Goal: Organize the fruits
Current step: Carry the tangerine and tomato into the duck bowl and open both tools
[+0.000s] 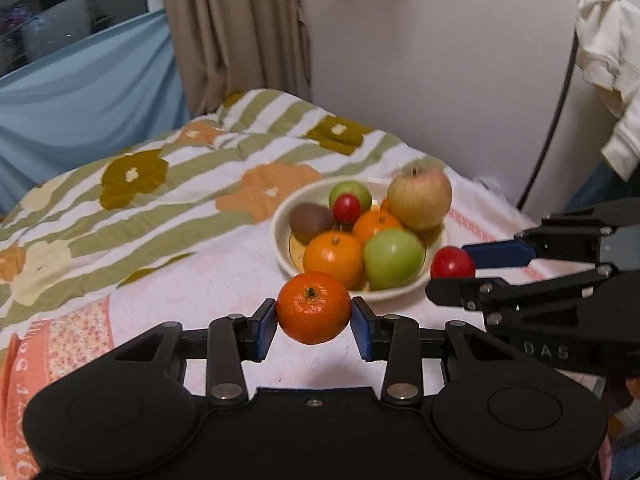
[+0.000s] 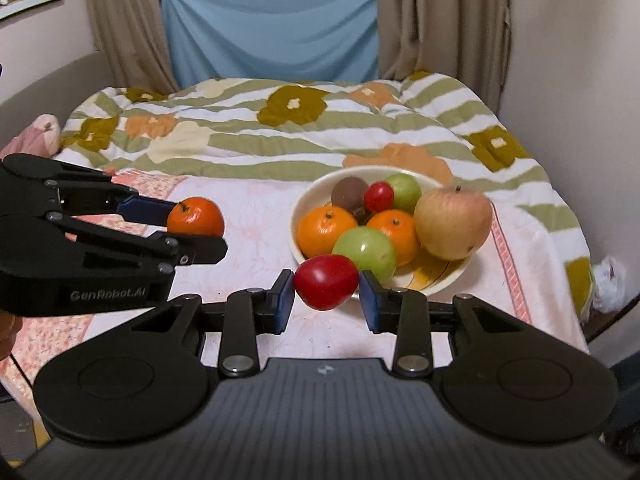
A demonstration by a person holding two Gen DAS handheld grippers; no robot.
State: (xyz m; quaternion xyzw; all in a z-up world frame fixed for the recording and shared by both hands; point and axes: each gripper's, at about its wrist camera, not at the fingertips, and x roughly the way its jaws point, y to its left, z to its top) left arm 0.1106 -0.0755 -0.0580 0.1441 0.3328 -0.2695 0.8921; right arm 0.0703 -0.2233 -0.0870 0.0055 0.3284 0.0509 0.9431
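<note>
The left gripper point(image 1: 314, 322) clamps a mandarin point(image 1: 313, 308); the right gripper point(image 2: 327, 299) clamps a red fruit point(image 2: 326, 282), perhaps a tomato. The left gripper's body reads "GenRobot.AI".

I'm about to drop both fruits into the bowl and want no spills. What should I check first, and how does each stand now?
1. Left claw grips the tangerine: ok.
2. Right claw grips the red fruit: ok.
3. Both fruits lifted clear of the bedspread: ok.
4. Bowl upright: ok.
5. Free room in the bowl: not ok, fruit is heaped; the big apple sits at the rim.
6. Bowl steady on soft bedding: cannot tell.
</note>
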